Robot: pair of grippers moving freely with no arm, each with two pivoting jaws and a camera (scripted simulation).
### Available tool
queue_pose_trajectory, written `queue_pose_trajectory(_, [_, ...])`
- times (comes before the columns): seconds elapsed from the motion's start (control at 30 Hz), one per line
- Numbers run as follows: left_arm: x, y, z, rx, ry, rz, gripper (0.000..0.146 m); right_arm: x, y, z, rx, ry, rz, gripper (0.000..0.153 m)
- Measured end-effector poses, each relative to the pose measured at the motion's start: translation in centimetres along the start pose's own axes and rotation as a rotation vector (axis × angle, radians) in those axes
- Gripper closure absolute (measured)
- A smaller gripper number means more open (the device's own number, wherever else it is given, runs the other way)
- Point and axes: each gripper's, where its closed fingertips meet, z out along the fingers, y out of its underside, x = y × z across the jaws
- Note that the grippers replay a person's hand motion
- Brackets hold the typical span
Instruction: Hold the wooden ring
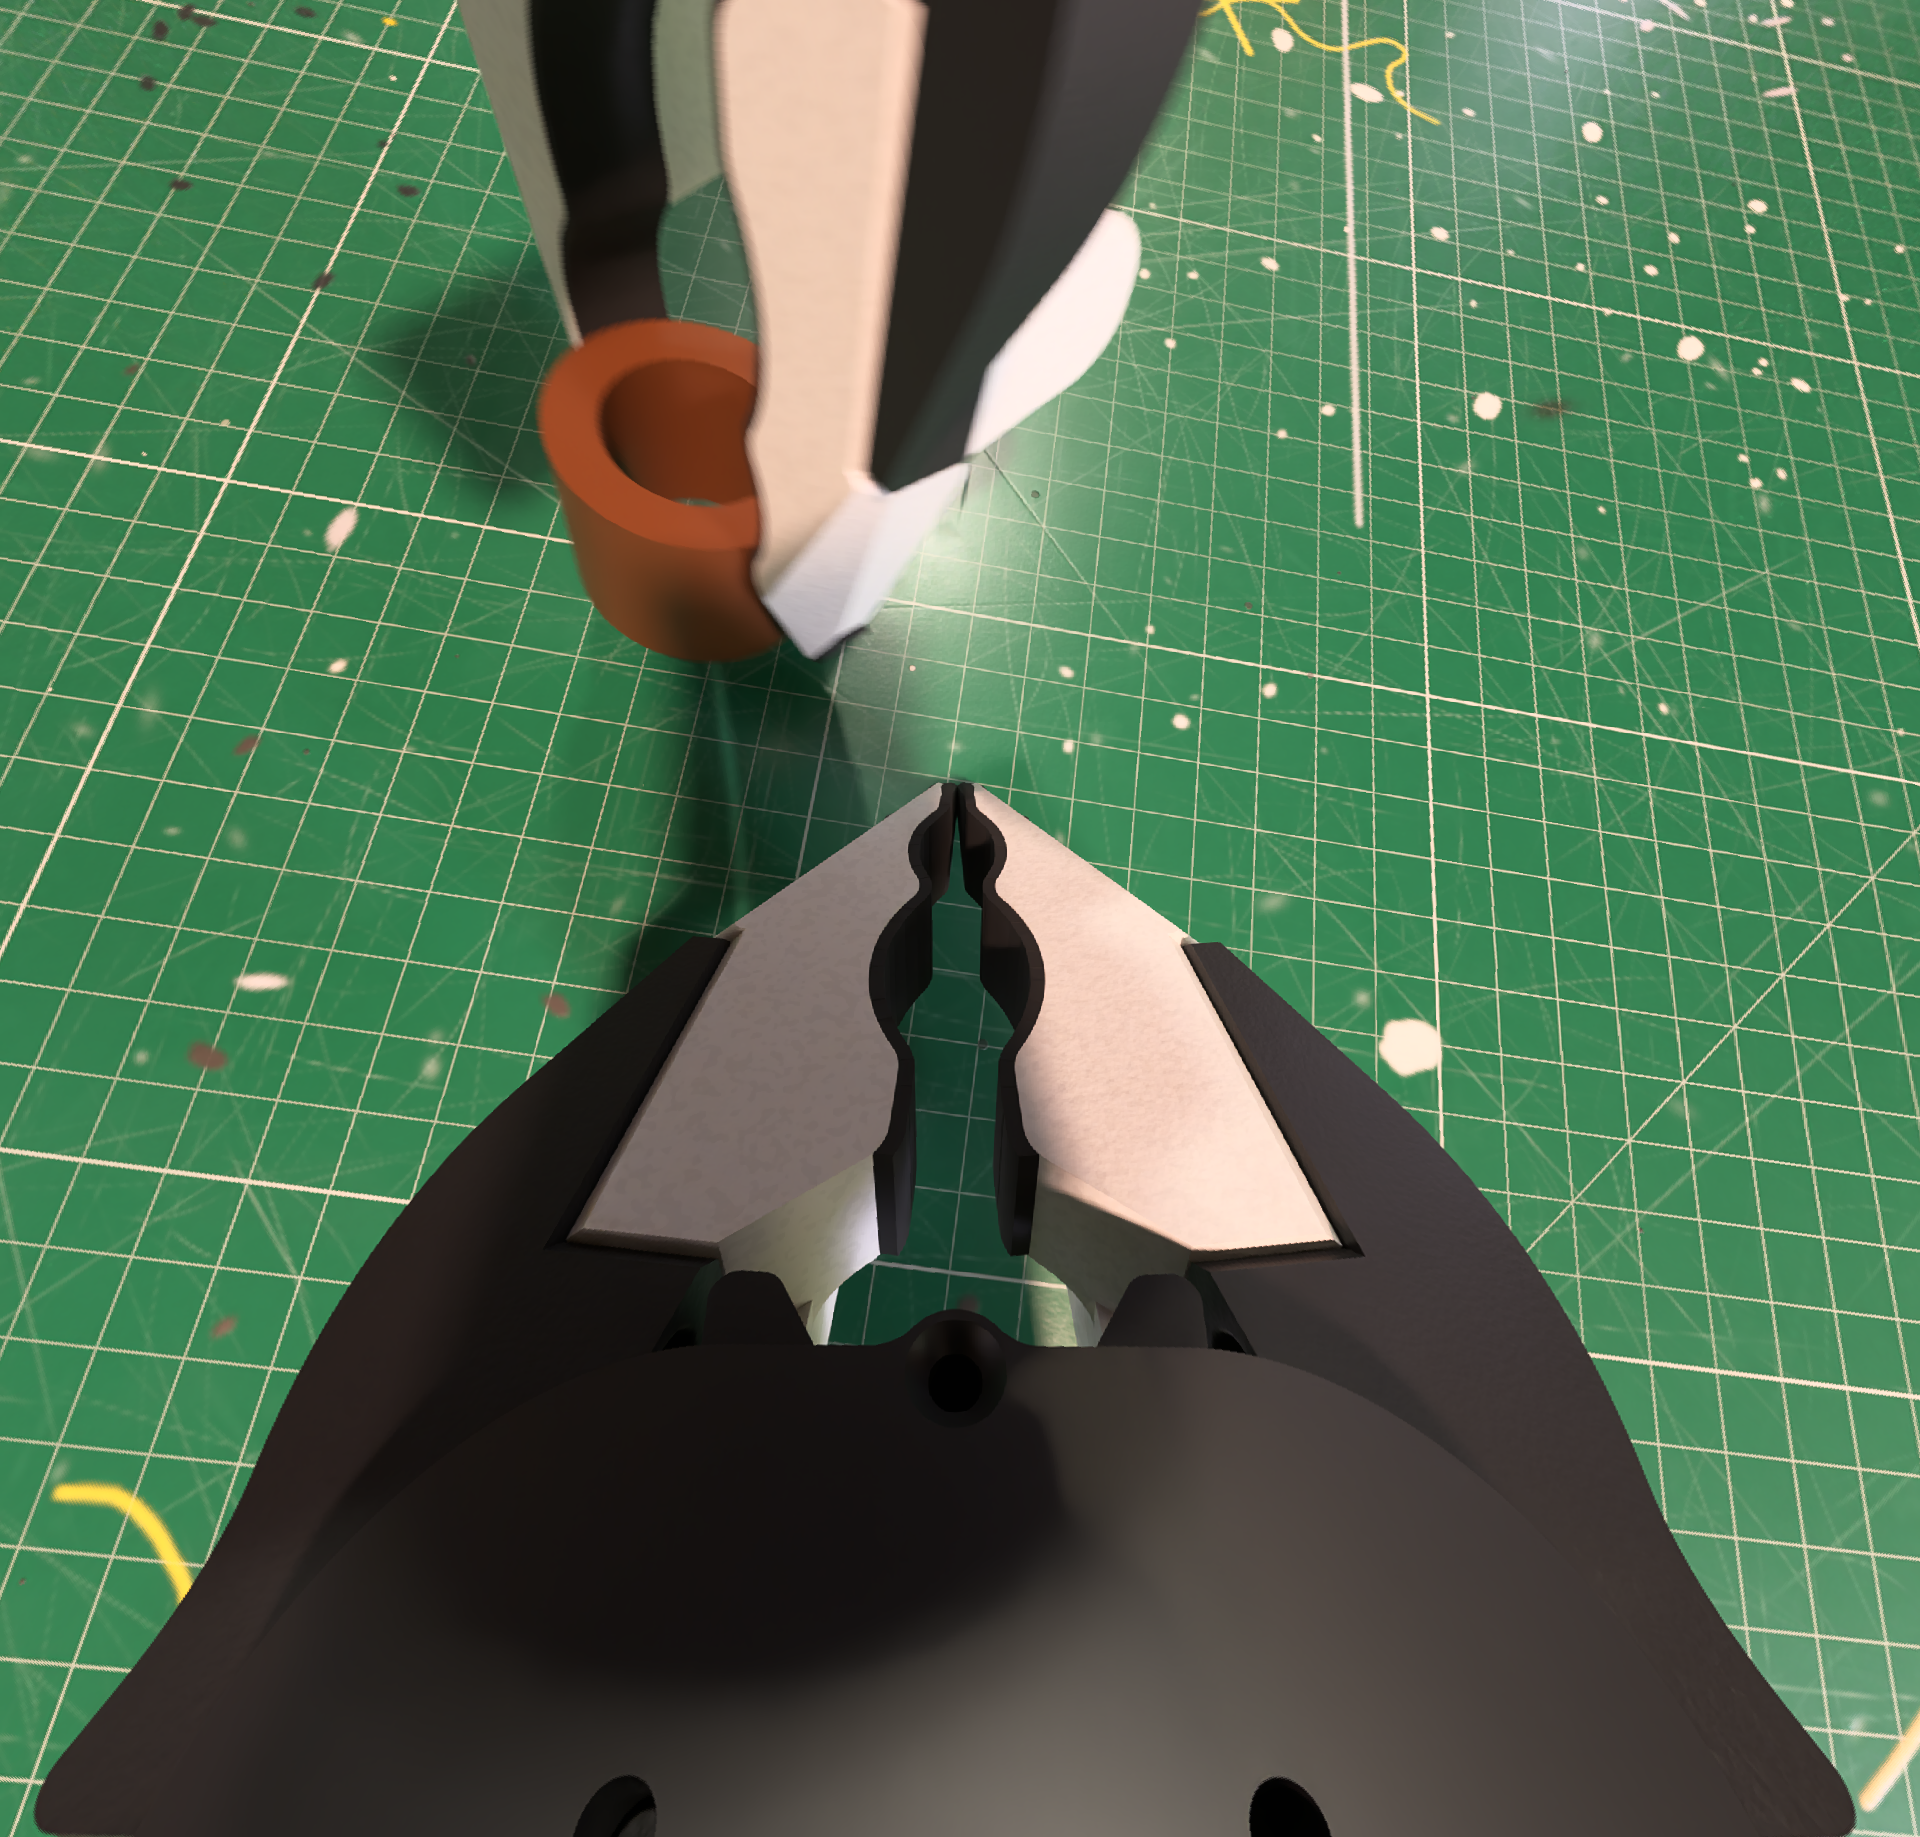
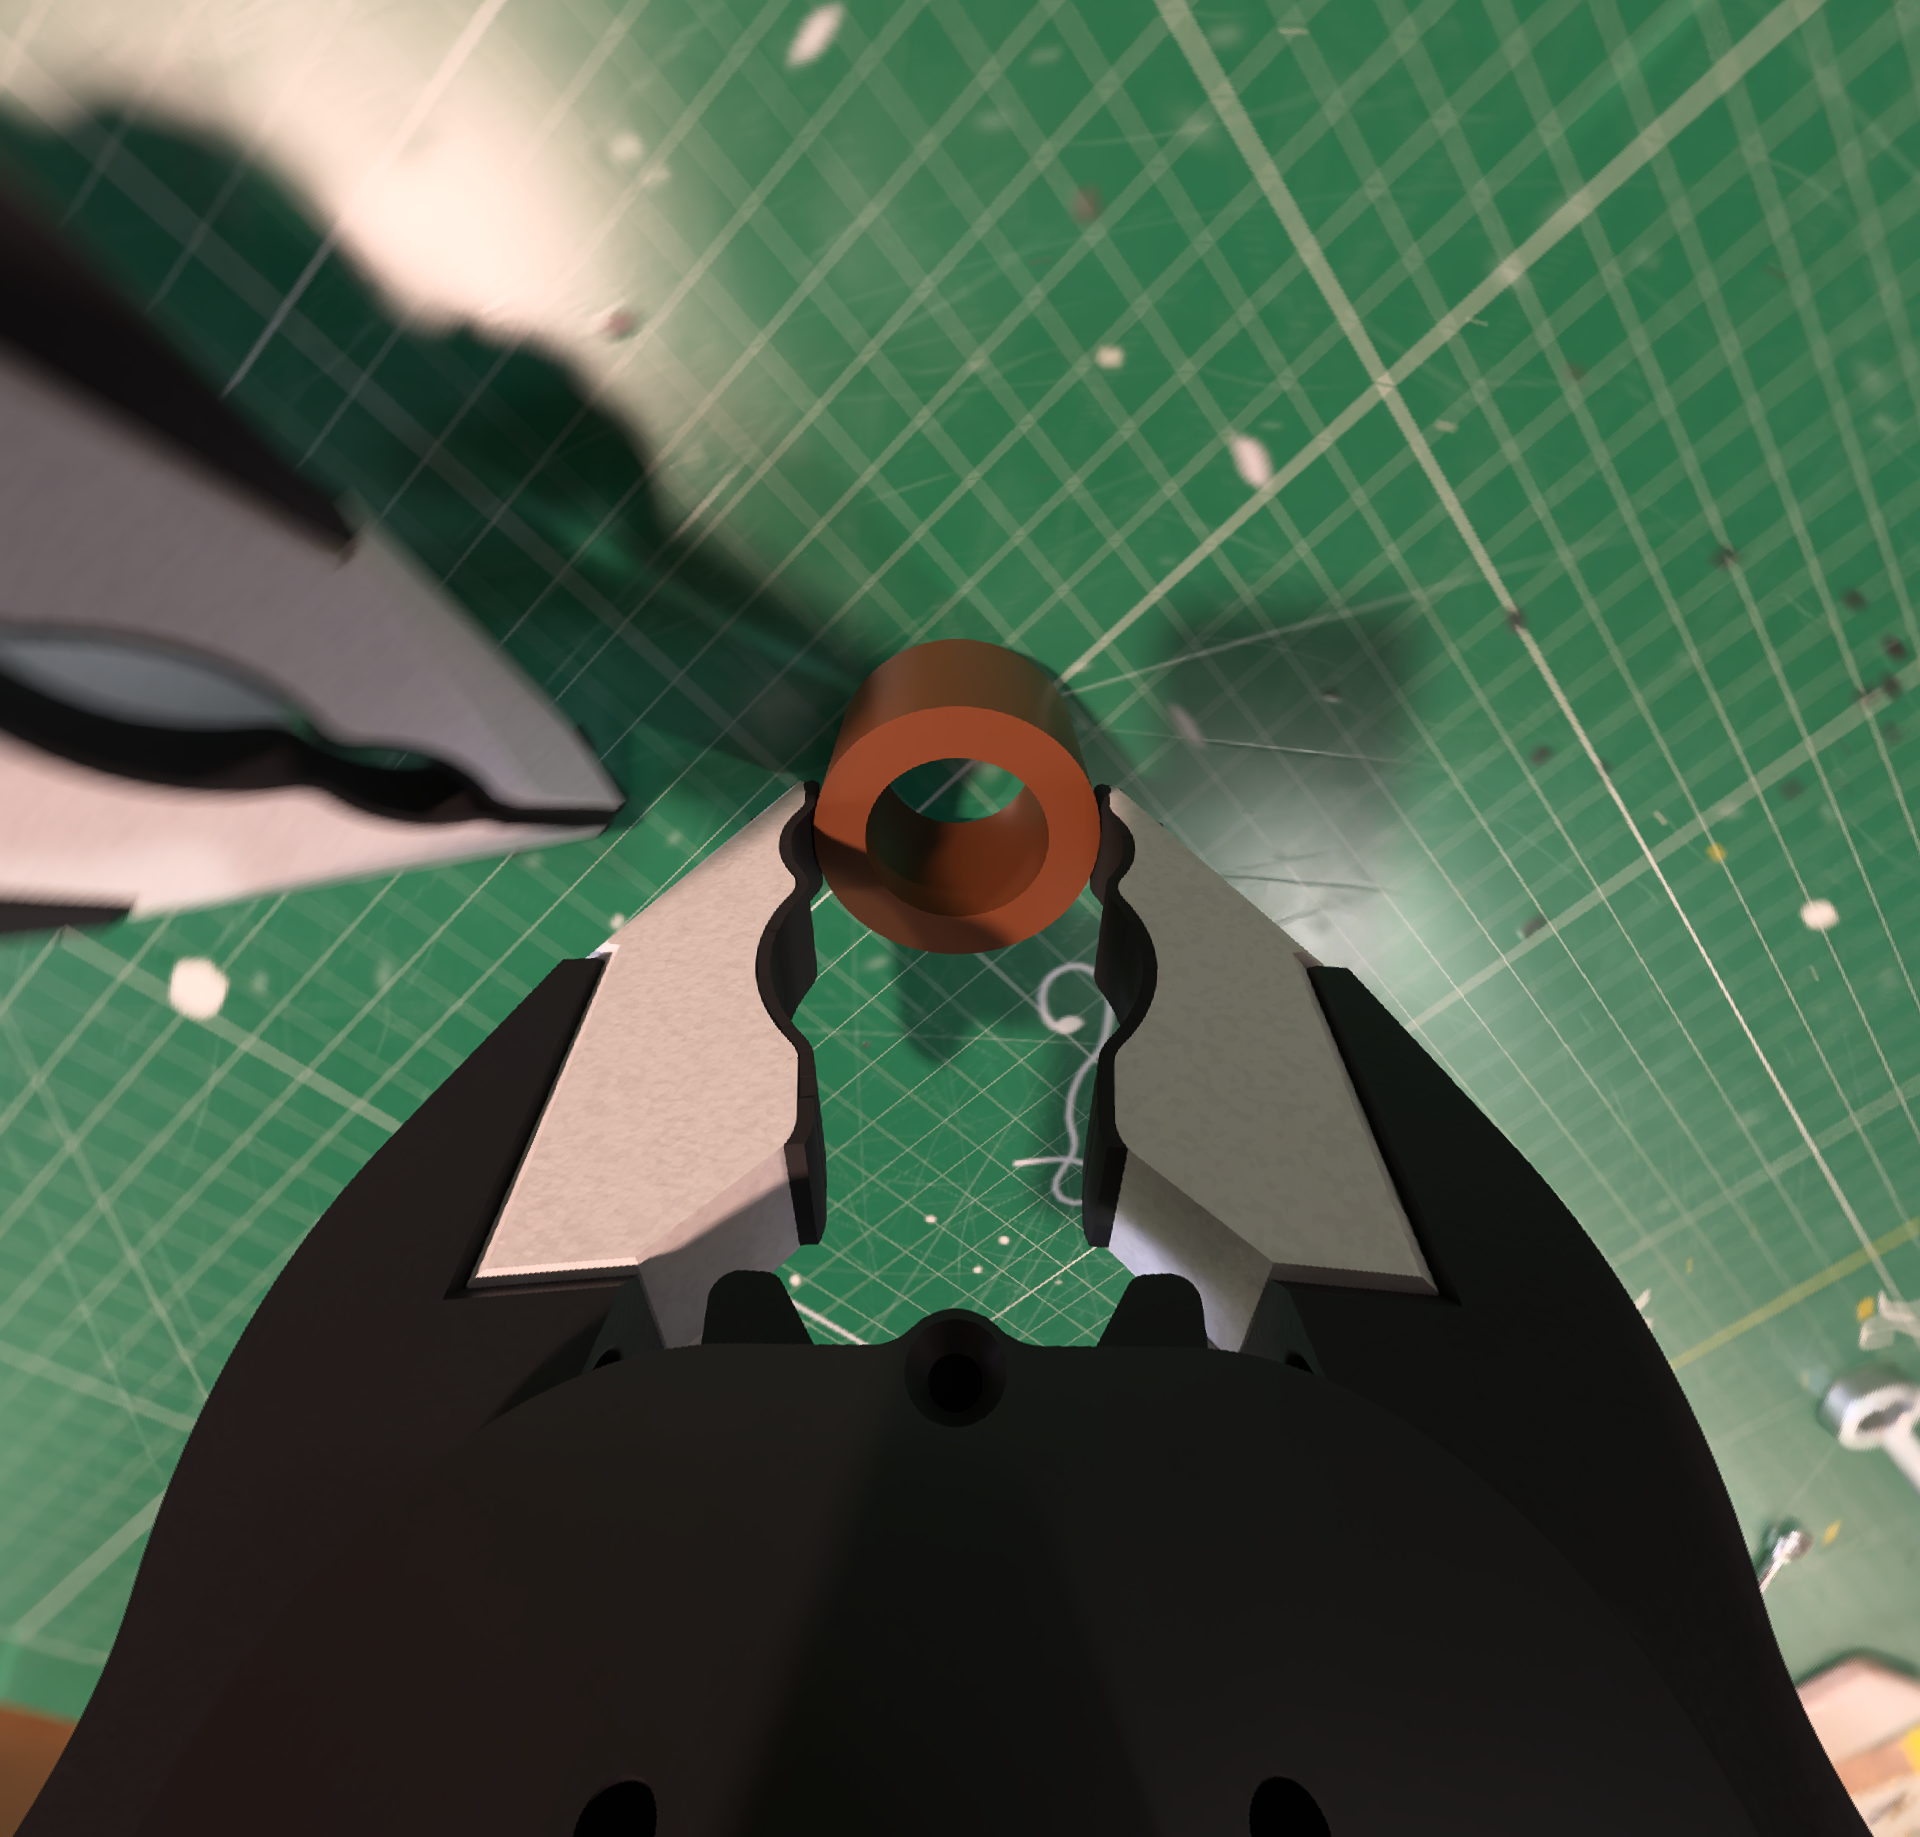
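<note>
The wooden ring (image 2: 951,733) is a short reddish-brown tube. It sits between the fingertips of my right gripper (image 2: 956,800), which is shut on its outer wall, with the hole facing the camera. In the left wrist view the ring (image 1: 634,561) shows at upper centre, with the right gripper (image 1: 696,468) reaching down from the top around it. My left gripper (image 1: 956,790) is shut and empty, its tips just short of the ring and to its right. It also shows at the left of the right wrist view (image 2: 603,811). I cannot tell whether the ring touches the mat.
A green cutting mat (image 1: 1455,644) with a white grid, scratches and paint specks lies under everything. Small metal parts (image 2: 1870,1413) lie at the lower right of the right wrist view, near a tan edge (image 2: 1860,1714).
</note>
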Motion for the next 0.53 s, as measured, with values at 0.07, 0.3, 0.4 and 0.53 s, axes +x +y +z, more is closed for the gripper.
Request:
queue_pose_trajectory(0.07, [0.0, 0.0, 0.0, 0.0, -0.001, 0.002, 0.146, 0.2, -0.5, 0.1, 0.01, 0.015, 0.054, 0.101])
queue_pose_trajectory(0.3, [0.1, 0.0, 0.0, 0.0, -0.002, 0.004, 0.146, -0.7, 0.4, -0.1, -0.015, -0.024, 0.045, 0.101])
queue_pose_trajectory(0.4, [0.1, 0.0, 0.0, 0.0, -0.002, 0.006, 0.146, -0.4, 1.6, -0.2, -0.038, 0.0, 0.046, 0.101])
queue_pose_trajectory(0.53, [0.1, 0.0, 0.0, 0.0, -0.003, 0.005, 0.146, -1.0, 2.9, -0.5, -0.062, -0.029, 0.045, 0.101])
